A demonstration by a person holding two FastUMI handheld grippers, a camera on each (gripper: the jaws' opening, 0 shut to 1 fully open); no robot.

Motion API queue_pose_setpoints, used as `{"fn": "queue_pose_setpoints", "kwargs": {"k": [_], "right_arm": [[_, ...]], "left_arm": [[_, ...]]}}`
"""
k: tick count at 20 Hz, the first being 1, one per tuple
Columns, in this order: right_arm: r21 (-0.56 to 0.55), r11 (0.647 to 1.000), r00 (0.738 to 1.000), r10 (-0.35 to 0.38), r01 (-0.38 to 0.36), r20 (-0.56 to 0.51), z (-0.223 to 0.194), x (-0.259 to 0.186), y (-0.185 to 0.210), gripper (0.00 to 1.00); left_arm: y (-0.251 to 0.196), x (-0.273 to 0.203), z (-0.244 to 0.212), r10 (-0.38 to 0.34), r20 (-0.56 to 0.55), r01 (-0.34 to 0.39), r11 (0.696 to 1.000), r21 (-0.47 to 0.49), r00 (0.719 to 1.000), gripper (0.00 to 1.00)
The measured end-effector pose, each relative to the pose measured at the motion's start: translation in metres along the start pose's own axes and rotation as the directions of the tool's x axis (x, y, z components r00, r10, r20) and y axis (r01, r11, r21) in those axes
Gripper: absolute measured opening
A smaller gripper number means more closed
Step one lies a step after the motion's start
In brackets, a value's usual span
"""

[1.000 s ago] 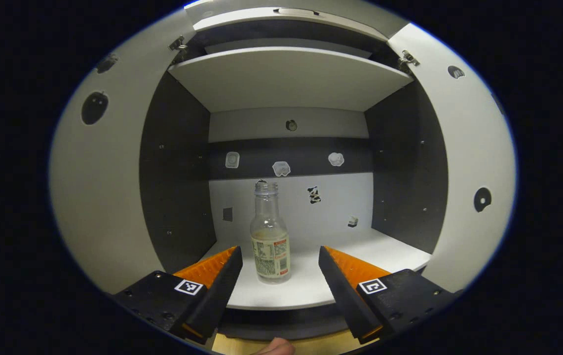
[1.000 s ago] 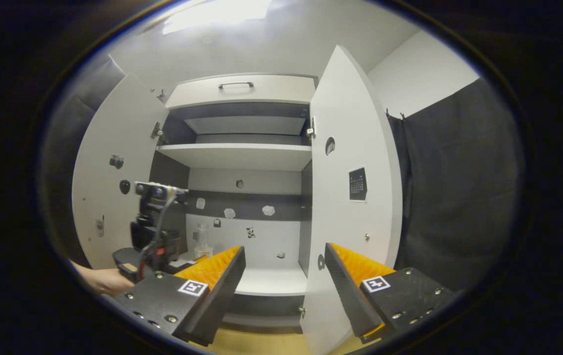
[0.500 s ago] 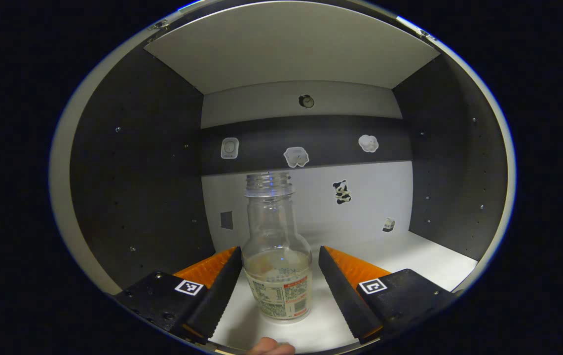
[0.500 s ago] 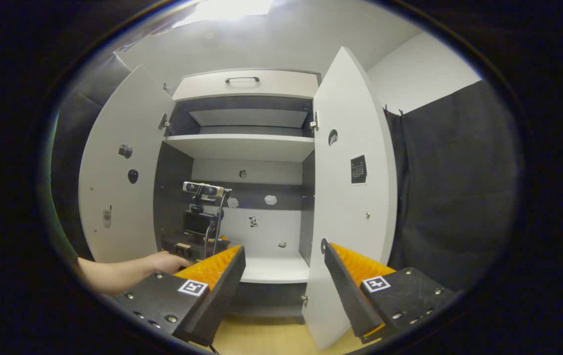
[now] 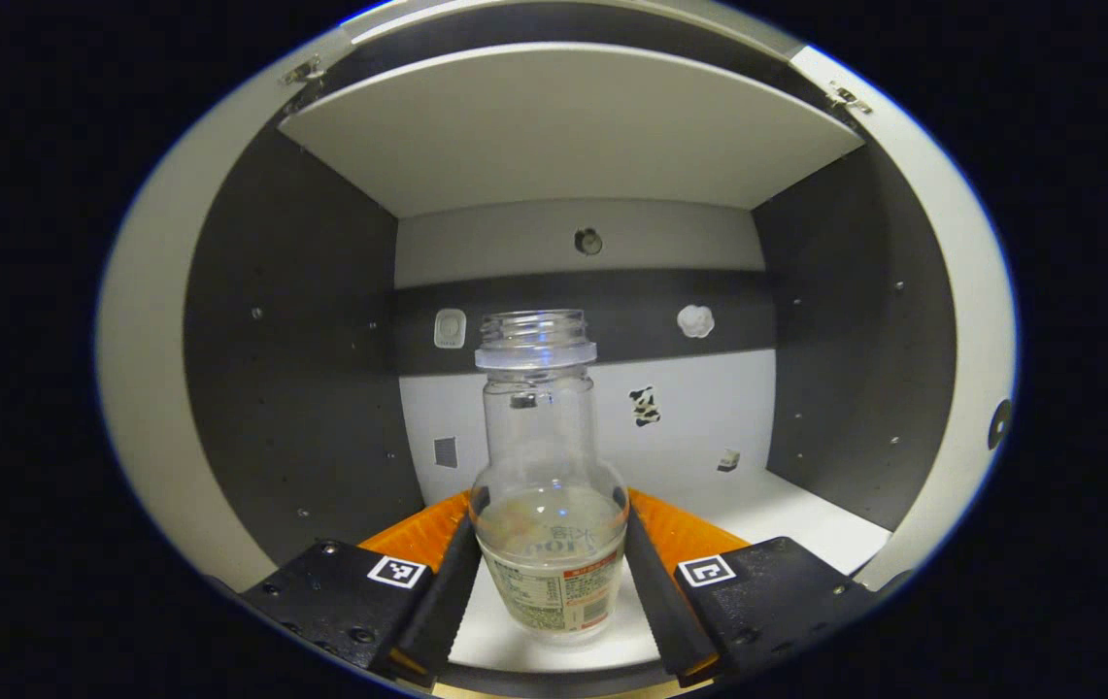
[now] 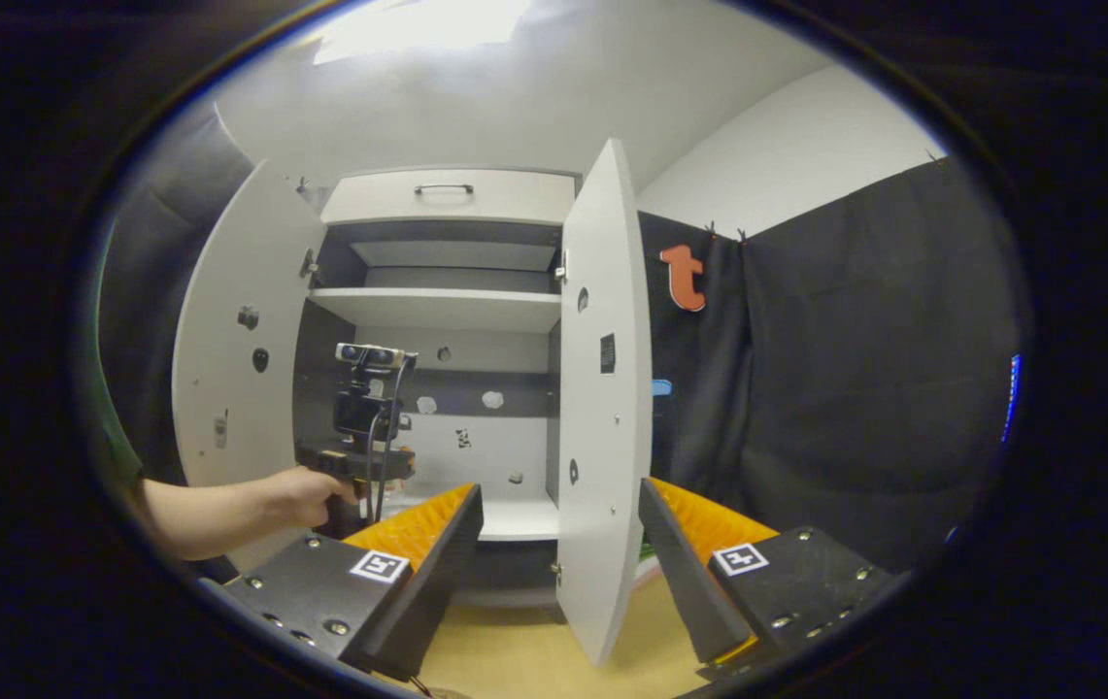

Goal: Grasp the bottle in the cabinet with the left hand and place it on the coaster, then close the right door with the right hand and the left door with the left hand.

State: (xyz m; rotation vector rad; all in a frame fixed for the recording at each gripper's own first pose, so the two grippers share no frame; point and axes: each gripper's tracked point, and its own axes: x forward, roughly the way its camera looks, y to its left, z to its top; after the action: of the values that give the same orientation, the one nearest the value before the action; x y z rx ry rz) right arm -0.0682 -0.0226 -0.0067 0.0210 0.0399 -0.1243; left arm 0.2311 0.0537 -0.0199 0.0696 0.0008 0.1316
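Cabinet interior, lower shelf [image 5: 806,510]: clear glass bottle [image 5: 549,485], uncapped, upright at 6 o'clock, pinched low on its belly by left hand-held gripper [image 5: 550,573]; advise lifting straight, level, clear of the shelf lip; right hand-held gripper [image 6: 561,544] spread, near right door [image 6: 602,388].

Bottle [image 5: 550,505] sides hidden behind the jaws — contact cannot be confirmed; in the right gripper view, the hand [image 6: 306,495] covers the far gripper's [image 6: 364,456] grip.
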Motion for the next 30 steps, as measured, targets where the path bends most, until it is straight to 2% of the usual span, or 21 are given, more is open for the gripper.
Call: {"fn": "queue_pose_setpoints", "kwargs": {"k": [6,9,12,15,18,20,23,27,29,30], "right_arm": [[0.016,1.000,0.999,0.012,-0.012,0.033,0.018,-0.058,-0.031,0.98],[0.041,0.999,0.999,0.021,-0.022,0.026,0.019,-0.081,-0.044,0.98],[0.062,0.997,0.999,0.033,-0.034,0.023,0.019,-0.101,-0.053,0.98],[0.068,0.996,0.999,0.050,-0.051,0.018,0.013,-0.118,-0.058,0.98],[0.071,0.997,0.999,0.044,-0.044,0.002,0.002,-0.127,-0.066,0.98],[0.094,0.995,0.999,0.036,-0.035,-0.015,-0.008,-0.129,-0.070,0.98],[0.109,0.993,0.999,0.047,-0.045,-0.017,-0.020,-0.129,-0.071,0.98],[0.088,0.994,0.996,0.076,-0.072,-0.044,-0.048,-0.115,-0.067,0.98],[0.082,0.992,0.994,0.097,-0.092,-0.056,-0.062,-0.109,-0.061,0.98],[0.085,0.990,0.991,0.114,-0.109,-0.065,-0.070,-0.105,-0.056,0.94]], "left_arm": [[-0.017,-0.095,0.025,-0.022,0.035,0.024,0.999,-0.037,0.999,0.80],[-0.030,-0.144,0.013,-0.046,0.028,0.048,0.997,-0.068,0.999,0.79],[-0.030,-0.186,0.000,-0.013,0.052,0.016,0.998,-0.061,0.999,0.79],[-0.040,-0.218,-0.035,-0.024,0.016,0.025,0.998,-0.055,1.000,0.79],[-0.049,-0.242,-0.080,-0.038,-0.040,0.035,0.996,-0.083,0.998,0.79],[-0.049,-0.253,-0.103,-0.031,-0.040,0.028,0.997,-0.072,0.999,0.80],[-0.066,-0.270,-0.145,-0.073,-0.036,0.071,0.996,-0.047,0.997,0.80],[-0.090,-0.290,-0.205,-0.153,-0.048,0.150,0.987,-0.067,0.987,0.80],[-0.095,-0.297,-0.233,-0.170,-0.053,0.166,0.984,-0.059,0.984,0.80],[-0.097,-0.299,-0.245,-0.175,-0.057,0.172,0.984,-0.052,0.983,0.80]]}}
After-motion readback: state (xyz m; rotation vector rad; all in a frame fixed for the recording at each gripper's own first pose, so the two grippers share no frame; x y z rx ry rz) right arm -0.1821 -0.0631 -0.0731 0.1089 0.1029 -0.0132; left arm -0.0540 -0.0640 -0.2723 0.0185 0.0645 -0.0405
